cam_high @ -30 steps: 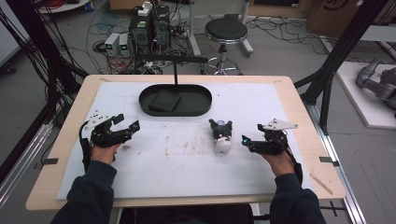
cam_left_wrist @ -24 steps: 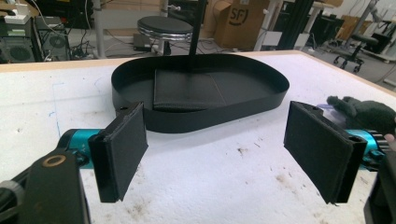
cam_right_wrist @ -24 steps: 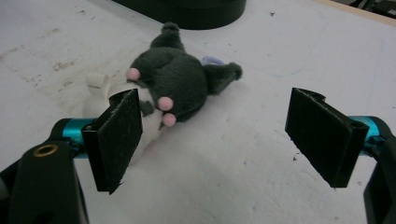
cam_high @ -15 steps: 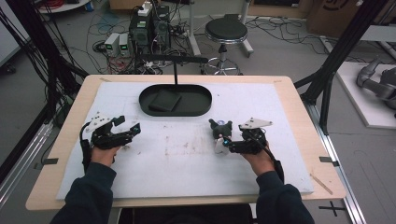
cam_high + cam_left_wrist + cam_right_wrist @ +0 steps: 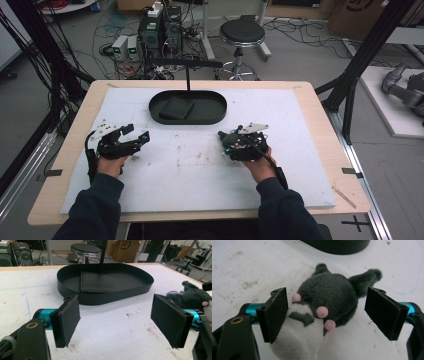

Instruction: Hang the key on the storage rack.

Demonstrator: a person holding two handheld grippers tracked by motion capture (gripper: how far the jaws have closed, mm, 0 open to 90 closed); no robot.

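A grey and white plush toy [image 5: 329, 295] with pink dots lies on the white table mat. My right gripper [image 5: 329, 313] is open with its jaws on either side of it. The left pad [image 5: 274, 313] is against the toy's white part, and the right pad [image 5: 384, 312] stands apart from it. In the high view the right gripper [image 5: 231, 145] covers most of the toy [image 5: 223, 136]. My left gripper [image 5: 136, 133] hovers open and empty over the mat's left side. In its own view the left gripper [image 5: 117, 320] faces a black oval tray [image 5: 140, 290], with the toy [image 5: 190, 293] at the right.
The black oval tray [image 5: 215, 116] sits at the mat's far middle and holds a flat black pad [image 5: 175, 107]. A black post with a crossbar [image 5: 187, 64] rises at the tray's far side. A stool [image 5: 242, 34], cables and electronics stand on the floor beyond the table.
My right gripper has moved left to the plush toy, and its open jaws now straddle it. The left gripper has barely moved.
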